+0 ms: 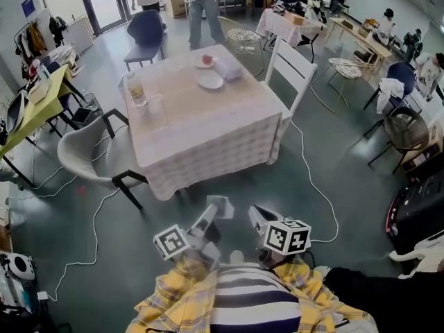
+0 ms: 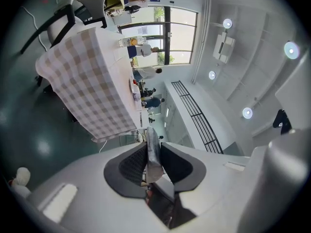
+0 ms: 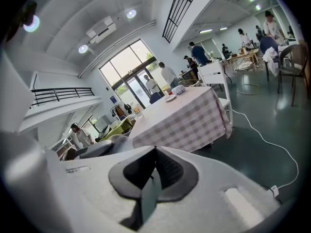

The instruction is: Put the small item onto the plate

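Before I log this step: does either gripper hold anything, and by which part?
Nothing is held. The left gripper and the right gripper both have jaws together, empty.

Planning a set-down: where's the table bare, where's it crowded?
Bare: near half of the tablecloth, plus the middle right of the glass and bottle. Crowded: far right corner, where the near plate, far plate and folded cloth sit close together.

Left gripper (image 2: 152, 152) and right gripper (image 3: 154, 171) side by side before the torso, jaws closed, empty
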A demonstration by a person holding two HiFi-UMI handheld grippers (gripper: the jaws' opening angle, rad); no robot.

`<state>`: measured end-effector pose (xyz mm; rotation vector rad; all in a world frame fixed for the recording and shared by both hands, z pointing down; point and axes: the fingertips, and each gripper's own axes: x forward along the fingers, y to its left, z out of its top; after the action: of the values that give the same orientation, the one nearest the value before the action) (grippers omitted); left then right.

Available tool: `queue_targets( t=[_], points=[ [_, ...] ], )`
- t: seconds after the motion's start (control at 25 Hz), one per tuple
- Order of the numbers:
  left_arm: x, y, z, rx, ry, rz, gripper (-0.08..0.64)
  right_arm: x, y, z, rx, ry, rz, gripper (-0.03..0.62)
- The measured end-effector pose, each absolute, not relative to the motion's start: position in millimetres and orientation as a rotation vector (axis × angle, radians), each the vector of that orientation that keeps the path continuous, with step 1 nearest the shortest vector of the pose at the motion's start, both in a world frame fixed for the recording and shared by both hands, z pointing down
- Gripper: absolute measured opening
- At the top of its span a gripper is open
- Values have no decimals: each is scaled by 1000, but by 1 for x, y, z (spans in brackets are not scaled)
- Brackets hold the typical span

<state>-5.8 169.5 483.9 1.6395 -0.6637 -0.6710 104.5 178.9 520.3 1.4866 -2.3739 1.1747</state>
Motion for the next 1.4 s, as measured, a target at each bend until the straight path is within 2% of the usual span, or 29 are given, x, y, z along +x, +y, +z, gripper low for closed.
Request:
queue_targets(
  t=[0.4, 0.8, 1.4],
  points=[
    [24, 148, 490, 1648, -672, -668, 77, 130, 150, 531, 1479, -2362, 1195, 0],
    [13, 95, 500, 1632, -678, -633, 77, 129, 93, 534, 1525, -2323, 1206, 0],
    [-20, -30, 489, 1632, -587, -589, 77, 89, -24, 520, 1593, -2266, 1156, 0]
  ],
)
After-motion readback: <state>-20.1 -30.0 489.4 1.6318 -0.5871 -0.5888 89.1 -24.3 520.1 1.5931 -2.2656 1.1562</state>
